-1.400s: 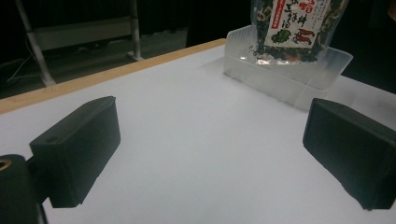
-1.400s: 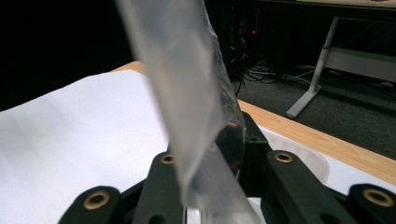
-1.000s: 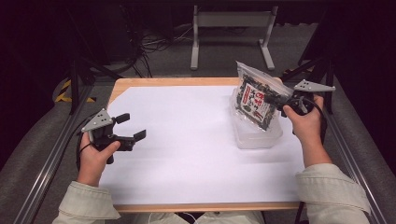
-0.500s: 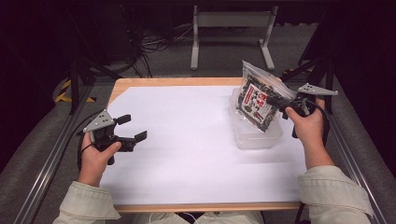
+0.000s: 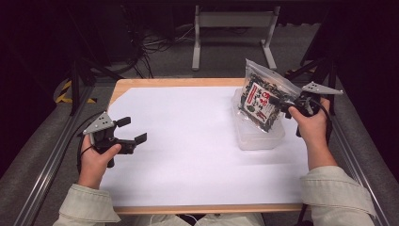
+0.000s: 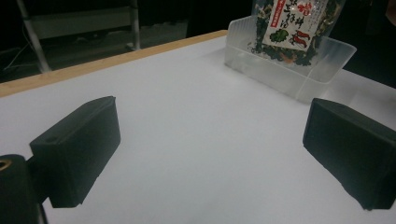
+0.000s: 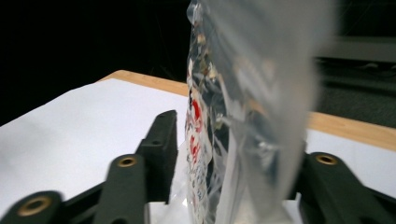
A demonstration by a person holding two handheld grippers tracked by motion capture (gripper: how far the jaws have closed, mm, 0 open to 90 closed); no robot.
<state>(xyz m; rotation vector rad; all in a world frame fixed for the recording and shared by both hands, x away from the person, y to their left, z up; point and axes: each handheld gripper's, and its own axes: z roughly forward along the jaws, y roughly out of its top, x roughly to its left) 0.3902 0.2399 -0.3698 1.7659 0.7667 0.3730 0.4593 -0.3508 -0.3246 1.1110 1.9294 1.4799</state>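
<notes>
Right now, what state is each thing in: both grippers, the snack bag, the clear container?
Left gripper: open, empty, above the table.
Right gripper: jaws just opened, bag between them, not pressed.
Snack bag: sealed, upright, bottom in the container.
Clear plastic container: lidless, on the white table.

Bag is standing upright in tub at table's right | right gripper is sitting just right of bag, jaws either side | left gripper is hovering well apart, at left
</notes>
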